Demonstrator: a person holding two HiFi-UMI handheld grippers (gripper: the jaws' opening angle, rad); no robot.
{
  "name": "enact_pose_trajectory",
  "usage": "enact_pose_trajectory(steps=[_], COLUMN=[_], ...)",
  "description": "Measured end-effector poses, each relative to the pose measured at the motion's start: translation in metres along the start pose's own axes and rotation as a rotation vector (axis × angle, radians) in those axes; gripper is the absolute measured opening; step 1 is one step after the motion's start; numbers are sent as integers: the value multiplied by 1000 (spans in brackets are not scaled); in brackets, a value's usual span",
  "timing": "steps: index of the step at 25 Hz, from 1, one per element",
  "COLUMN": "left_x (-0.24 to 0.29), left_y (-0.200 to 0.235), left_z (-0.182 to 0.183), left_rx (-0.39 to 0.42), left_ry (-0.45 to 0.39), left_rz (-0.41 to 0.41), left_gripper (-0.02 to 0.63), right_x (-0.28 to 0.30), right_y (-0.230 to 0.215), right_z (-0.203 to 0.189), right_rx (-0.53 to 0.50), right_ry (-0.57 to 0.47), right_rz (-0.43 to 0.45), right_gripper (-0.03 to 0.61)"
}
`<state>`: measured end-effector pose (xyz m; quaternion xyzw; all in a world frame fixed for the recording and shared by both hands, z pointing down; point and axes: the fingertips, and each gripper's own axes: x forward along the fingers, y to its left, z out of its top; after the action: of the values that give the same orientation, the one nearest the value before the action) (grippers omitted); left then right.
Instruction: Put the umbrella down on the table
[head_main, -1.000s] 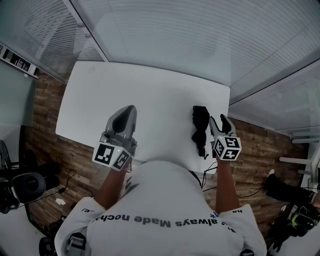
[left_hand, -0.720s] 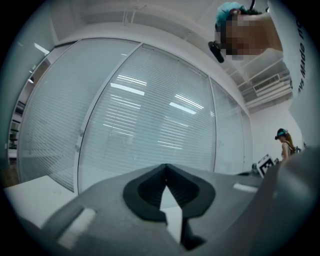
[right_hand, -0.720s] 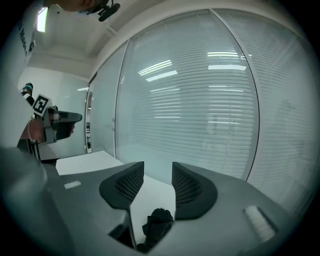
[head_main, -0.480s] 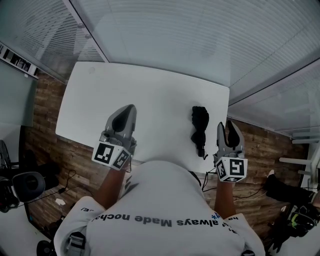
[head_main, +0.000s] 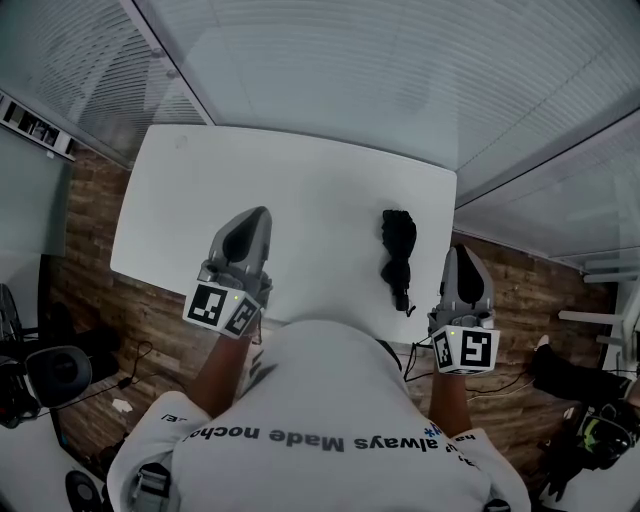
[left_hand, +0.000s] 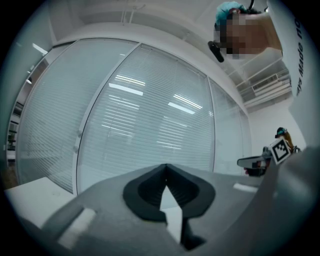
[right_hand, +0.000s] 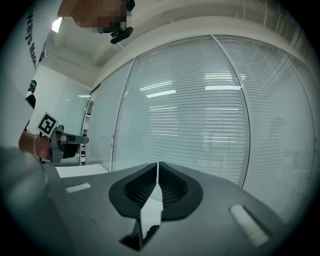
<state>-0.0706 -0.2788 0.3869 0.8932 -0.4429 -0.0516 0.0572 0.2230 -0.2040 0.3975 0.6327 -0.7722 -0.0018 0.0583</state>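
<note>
White table (head_main: 300, 180) is standing before blind-covered glass walls (head_main: 330, 70), and the folded black umbrella (head_main: 398, 255) is lying flat near its right, near edge. I am holding my right gripper (head_main: 466, 262) right of the umbrella, apart from it, jaws closed on nothing. My left gripper (head_main: 252, 222) is hovering well to the left, likewise closed and empty.

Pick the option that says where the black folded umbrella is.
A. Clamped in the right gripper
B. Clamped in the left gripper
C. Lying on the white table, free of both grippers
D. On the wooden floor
C: the umbrella lies on the white table near its right edge. The right gripper is beside it and the left gripper is farther off, both with jaws shut on nothing.
</note>
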Motion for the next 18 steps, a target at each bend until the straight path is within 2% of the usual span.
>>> enact_pose_trajectory(steps=[18], left_x=[-2], left_y=[9], left_z=[-2], left_rx=[-2], left_ry=[2], left_rz=[14], left_gripper=[4], right_x=[8], right_y=[5], right_z=[-3], right_rx=[12], right_ry=[14], right_rz=[1], right_gripper=[8])
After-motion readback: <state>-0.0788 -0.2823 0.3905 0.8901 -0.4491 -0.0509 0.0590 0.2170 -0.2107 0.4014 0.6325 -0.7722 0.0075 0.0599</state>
